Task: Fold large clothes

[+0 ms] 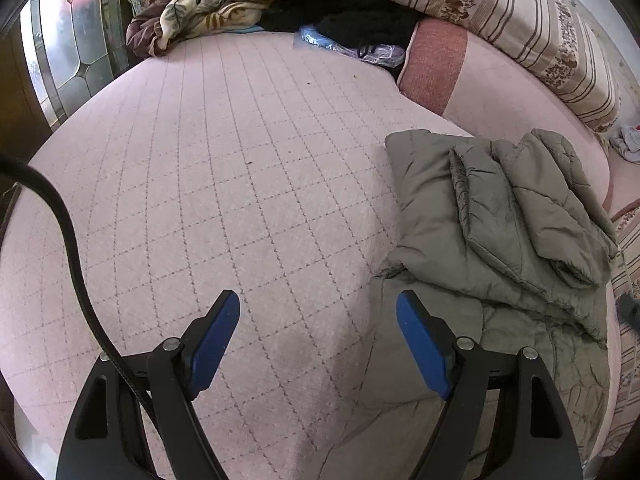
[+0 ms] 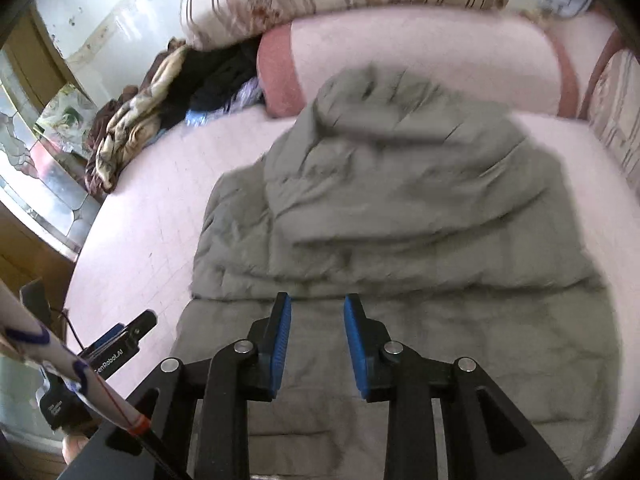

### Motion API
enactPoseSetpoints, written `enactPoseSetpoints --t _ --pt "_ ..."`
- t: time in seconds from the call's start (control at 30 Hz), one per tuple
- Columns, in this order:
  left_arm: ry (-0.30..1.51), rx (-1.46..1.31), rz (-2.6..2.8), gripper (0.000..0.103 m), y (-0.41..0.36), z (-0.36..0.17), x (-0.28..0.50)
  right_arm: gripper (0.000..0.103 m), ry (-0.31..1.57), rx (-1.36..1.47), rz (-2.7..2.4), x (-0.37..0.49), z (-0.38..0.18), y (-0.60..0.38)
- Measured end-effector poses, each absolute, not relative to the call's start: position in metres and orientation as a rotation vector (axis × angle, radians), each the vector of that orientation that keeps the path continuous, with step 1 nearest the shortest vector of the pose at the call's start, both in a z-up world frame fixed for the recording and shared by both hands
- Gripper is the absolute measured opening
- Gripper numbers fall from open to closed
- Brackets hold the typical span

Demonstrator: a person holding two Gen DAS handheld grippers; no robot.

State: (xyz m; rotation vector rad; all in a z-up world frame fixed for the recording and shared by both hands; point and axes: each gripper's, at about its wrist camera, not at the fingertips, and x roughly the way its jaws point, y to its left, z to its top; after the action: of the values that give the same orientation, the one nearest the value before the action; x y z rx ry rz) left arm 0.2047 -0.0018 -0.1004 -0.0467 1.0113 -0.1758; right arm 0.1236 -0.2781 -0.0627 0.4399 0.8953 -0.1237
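A grey-green quilted puffer jacket (image 1: 500, 224) lies on the pink checked bed cover (image 1: 224, 168), its upper part and sleeves folded down over the body. In the right wrist view the jacket (image 2: 400, 208) fills the middle, blurred. My left gripper (image 1: 318, 312) is open and empty above the bed cover, just left of the jacket's lower edge. My right gripper (image 2: 317, 312) is open and empty above the jacket's lower half. The left gripper (image 2: 120, 340) also shows at the bed's left edge in the right wrist view.
A crumpled floral blanket (image 1: 224, 4) and dark clothes (image 1: 360, 12) lie at the far end. A pink bolster (image 1: 480, 80) and a striped pillow (image 1: 520, 28) lie behind the jacket. A glass-panelled door (image 1: 68, 48) stands left of the bed.
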Motion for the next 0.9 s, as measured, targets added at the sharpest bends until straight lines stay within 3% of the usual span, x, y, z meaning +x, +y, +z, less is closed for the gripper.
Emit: enactPoseSetpoints --t 0.27,0.5,0.6,0.77,0.9 --pt "1.009 -0.011 -0.179 0.08 -0.013 -0.102 0.204 0.036 0.798 0.326 -0.438 0.174 -0.041 -0.335" --pt "1.01 0.015 -0.167 0.08 -0.016 -0.103 0.209 0.036 1.061 0.515 -0.371 0.21 -0.129 -0.36" --pt "1.013 0.015 -0.173 0.08 -0.018 -0.104 0.21 0.036 1.086 0.475 -0.319 0.203 -0.15 -0.341" --pt "1.008 0.038 -0.168 0.08 -0.021 -0.104 0.208 0.036 1.07 0.476 -0.276 0.194 -0.138 -0.338" --pt "1.012 0.021 -0.161 0.08 -0.019 -0.105 0.209 0.036 0.864 0.333 -0.357 0.173 -0.086 -0.324"
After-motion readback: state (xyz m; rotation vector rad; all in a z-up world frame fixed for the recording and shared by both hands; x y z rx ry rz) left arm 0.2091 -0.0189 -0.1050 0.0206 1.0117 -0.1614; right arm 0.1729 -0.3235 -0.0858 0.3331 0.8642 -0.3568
